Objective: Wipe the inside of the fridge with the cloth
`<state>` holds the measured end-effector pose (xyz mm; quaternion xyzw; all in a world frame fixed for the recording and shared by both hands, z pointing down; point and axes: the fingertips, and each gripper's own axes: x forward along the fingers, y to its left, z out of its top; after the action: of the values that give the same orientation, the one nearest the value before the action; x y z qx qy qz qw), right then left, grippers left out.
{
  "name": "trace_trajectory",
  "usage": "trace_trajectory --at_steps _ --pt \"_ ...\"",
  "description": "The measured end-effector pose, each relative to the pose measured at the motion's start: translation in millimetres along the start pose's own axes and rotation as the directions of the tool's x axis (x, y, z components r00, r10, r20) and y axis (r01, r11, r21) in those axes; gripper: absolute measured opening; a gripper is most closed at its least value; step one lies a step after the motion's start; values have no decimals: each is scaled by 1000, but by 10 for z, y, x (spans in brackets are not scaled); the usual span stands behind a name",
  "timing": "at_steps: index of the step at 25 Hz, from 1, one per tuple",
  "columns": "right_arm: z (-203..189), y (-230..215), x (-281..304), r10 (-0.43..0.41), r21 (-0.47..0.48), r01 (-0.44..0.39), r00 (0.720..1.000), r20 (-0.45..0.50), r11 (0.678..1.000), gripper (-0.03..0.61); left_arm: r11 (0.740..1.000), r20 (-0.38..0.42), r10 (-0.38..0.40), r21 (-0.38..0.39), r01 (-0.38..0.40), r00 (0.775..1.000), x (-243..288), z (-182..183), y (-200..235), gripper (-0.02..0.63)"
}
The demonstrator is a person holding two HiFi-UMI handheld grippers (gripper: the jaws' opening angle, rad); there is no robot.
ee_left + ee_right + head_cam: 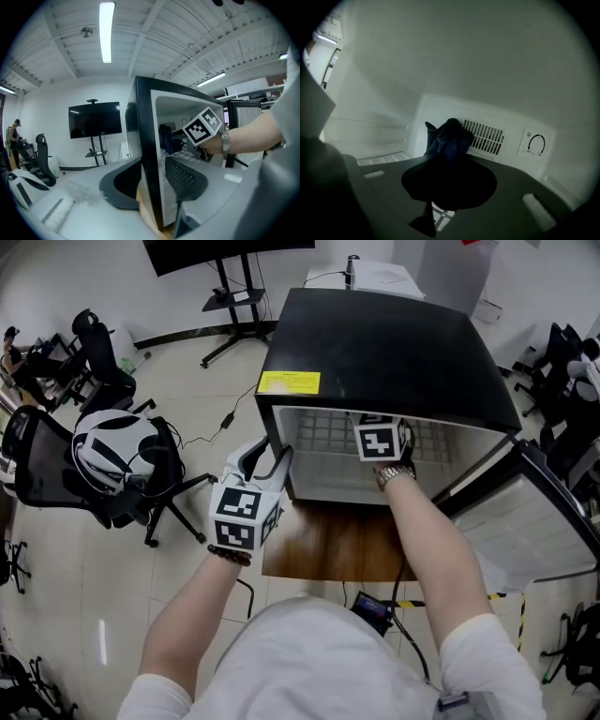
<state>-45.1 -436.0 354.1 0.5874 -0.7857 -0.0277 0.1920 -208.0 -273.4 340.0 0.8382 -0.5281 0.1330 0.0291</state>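
A black compact fridge (375, 343) with a white inside stands on a brown wooden bench (328, 549) in the upper middle of the head view. Its door (534, 521) is swung open at the right of the frame.

The left claw (153, 180) is at the front left corner of the fridge. Its jaws are about half open and closed on the fridge's left side wall (144, 140). One grey pad lies on the black outer face and the other on the white inner face.

The right claw (449, 171) is deep inside the fridge, in the centre of its own view. Its jaws are nearly together and pinch a dark blue crumpled cloth (447, 138). The cloth stands up from the jaw tips as a bunch. It is in front of the white back wall, just at the left end of a slotted vent grille (486, 137). I cannot tell if the cloth touches the wall. A round control dial (536, 144) is to the right of the grille. In the head view only the marker cube and the wrist of this arm show, above a white wire shelf (328, 432).
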Motion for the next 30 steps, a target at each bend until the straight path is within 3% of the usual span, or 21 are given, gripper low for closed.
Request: trace_trajectory --at_steps 30 --pt "-298 -894 -326 -147 32 149 988 -45 988 67 998 2 53 -31 -53 999 11 3 17 161"
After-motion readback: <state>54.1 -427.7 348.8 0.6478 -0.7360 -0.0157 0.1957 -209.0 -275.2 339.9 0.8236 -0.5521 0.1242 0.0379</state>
